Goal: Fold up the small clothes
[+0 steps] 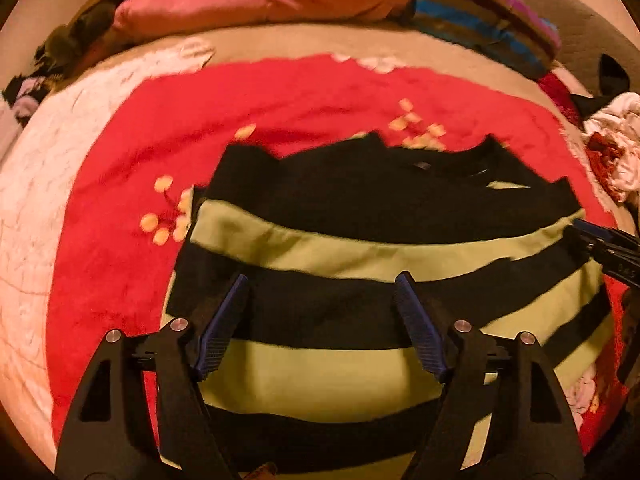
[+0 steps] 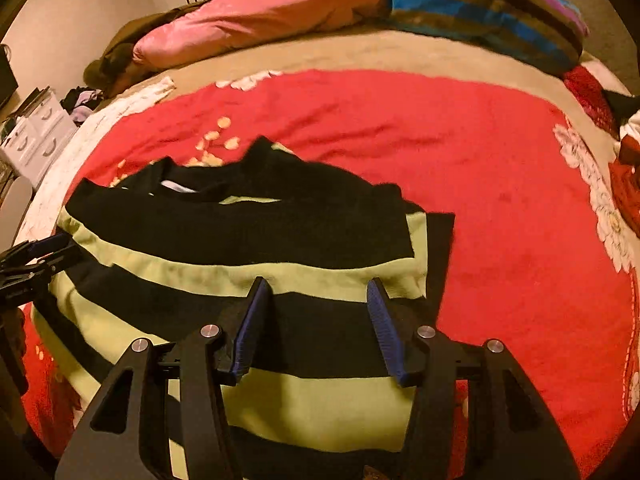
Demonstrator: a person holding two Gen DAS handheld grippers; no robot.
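A small shirt with black and light-green stripes (image 1: 360, 256) (image 2: 224, 276) lies flat on a red blanket (image 1: 304, 96) (image 2: 500, 208), collar to the far side. Its sleeves look folded in over the body. My left gripper (image 1: 322, 280) hovers over the shirt's middle, open, its blue pads (image 1: 224, 328) apart with only cloth below. My right gripper (image 2: 317, 282) is open too, above the shirt's right half. Each gripper shows at the edge of the other view: the right gripper (image 1: 592, 236) at the shirt's right side, the left gripper (image 2: 56, 248) at its left side.
A pink pillow (image 2: 260, 16) and a striped pillow (image 2: 488, 12) lie along the far side of the bed. Crumpled white and red clothes (image 1: 616, 140) sit at the right. White drawers (image 2: 36, 136) stand left of the bed.
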